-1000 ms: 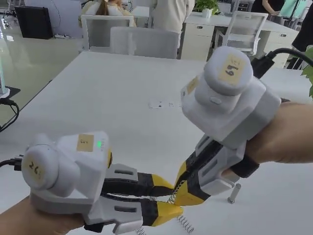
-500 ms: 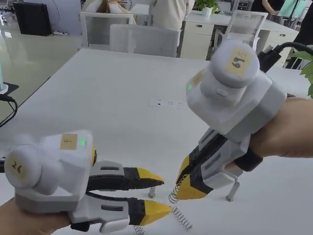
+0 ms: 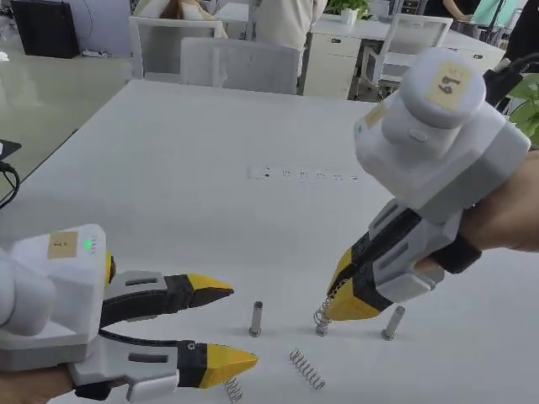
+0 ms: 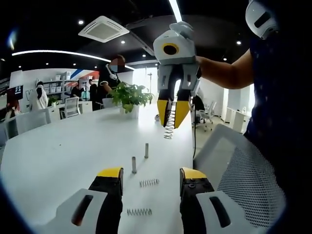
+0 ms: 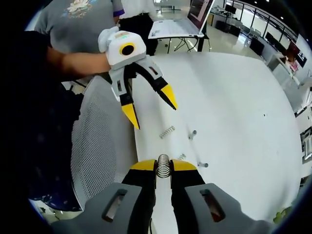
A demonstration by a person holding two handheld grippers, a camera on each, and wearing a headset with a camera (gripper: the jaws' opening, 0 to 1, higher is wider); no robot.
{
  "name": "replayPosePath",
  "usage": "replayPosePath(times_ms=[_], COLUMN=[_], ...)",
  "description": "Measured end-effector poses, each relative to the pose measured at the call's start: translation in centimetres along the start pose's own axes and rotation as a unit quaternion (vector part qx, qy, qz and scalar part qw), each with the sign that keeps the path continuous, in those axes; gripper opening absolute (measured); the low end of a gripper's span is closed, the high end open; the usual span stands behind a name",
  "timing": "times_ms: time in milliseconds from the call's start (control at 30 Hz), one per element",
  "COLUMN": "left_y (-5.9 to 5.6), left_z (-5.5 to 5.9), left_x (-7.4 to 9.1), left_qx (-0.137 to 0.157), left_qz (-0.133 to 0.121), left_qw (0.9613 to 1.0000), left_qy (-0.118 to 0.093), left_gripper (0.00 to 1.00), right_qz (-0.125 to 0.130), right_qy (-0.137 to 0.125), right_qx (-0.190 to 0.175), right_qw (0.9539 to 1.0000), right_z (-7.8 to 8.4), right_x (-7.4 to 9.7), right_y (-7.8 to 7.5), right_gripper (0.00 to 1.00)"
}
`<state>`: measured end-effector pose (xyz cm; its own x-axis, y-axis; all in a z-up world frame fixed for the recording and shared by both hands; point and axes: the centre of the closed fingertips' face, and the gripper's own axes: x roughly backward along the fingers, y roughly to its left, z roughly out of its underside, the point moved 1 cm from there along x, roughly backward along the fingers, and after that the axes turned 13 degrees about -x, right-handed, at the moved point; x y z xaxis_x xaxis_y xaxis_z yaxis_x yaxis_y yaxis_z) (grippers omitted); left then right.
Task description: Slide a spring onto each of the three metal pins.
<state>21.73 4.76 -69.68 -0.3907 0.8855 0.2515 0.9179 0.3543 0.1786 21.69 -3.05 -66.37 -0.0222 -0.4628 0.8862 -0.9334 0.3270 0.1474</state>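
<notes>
Spring of thin steel wire (image 3: 324, 312) is clamped between the yellow tips of the right gripper (image 3: 344, 306), at the lower centre-right of the head view. Its long axis is nearly upright, a little tilted, and its free end points down to the large white table (image 3: 194, 202). In the right gripper view the same spring is seen end-on between the jaws. Its lower end lies at the top of the middle short metal pin (image 3: 321, 331); whether they touch I cannot tell.

The right gripper slopes steeply down from the upper right. The left gripper (image 3: 242, 326) lies low at the lower left, almost level, pointing right, with its jaws wide apart and holding nothing.

One bare upright pin (image 3: 256, 318) stands left of the middle one and a second bare pin (image 3: 388, 323) stands right of it. Two loose springs (image 3: 306, 369) (image 3: 233, 389) lie flat on the table near the left gripper's tips.
</notes>
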Motion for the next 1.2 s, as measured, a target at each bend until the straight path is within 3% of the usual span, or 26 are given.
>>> replayPosePath(times_ms=[433, 767, 1200], left_y=[0.9, 1.3, 1.6], left_z=[2.4, 4.9, 5.8], left_x=[0.8, 1.2, 1.3], left_qx=[0.01, 0.008, -0.003], left_qz=[-0.032, -0.053, -0.06], left_qw=[0.9992, 0.9973, 0.9957], left_qy=[0.023, 0.05, 0.071], left_gripper=[0.52, 0.57, 0.61], right_qz=[0.028, 0.069, 0.1], right_qy=[0.002, 0.02, 0.047], right_qx=[-0.026, -0.048, -0.089], right_qw=[0.9993, 0.9963, 0.9899], right_z=[1.5, 3.4, 6.5], right_x=[0.8, 1.2, 1.5], right_y=[-2.4, -5.9, -10.1], right_gripper=[0.08, 0.08, 0.08])
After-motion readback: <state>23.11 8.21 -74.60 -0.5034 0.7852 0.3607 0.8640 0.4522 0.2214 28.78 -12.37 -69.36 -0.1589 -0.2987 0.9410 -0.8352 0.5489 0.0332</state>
